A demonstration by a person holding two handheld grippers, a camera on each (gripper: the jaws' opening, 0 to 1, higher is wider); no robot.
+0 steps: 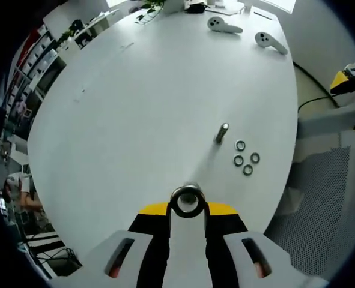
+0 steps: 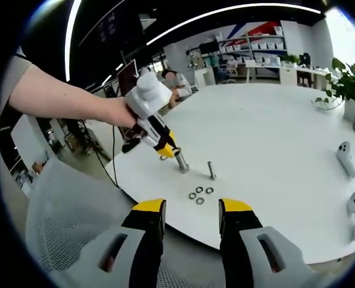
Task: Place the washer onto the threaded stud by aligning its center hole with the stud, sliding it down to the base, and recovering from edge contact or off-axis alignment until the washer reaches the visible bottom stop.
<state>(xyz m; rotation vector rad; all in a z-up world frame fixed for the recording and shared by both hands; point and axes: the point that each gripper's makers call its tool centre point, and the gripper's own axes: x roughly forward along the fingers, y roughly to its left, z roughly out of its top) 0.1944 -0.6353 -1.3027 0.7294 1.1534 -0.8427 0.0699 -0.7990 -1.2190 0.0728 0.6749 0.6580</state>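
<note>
In the left gripper view, the left hand-held gripper (image 1: 188, 207) pinched a washer (image 1: 185, 201) between its yellow-tipped jaws, the ring facing the camera with its hole open. Beyond it on the white tabletop (image 1: 141, 108) stood a threaded stud (image 1: 221, 132), and just right of that lay four spare washers (image 1: 245, 159) in a loose cluster. Two white controllers (image 1: 243, 31) sat at the far edge.

In the right gripper view, a person's bare forearm (image 2: 63, 99) reached in from the left, wrist angled down, so that the left hand-held gripper (image 2: 165, 147) hung close over a second, thicker stud (image 2: 181, 161) nearer the tabletop's edge. Whether the washer had touched it could not be told. The right hand-held gripper (image 2: 190, 231) hovered off the near edge, jaws spread and holding nothing.

To seat it well, the ring should probably be levelled flat, its hole centred over the stud tip, then lowered straight; if an edge catches, lift slightly and re-centre rather than push.
</note>
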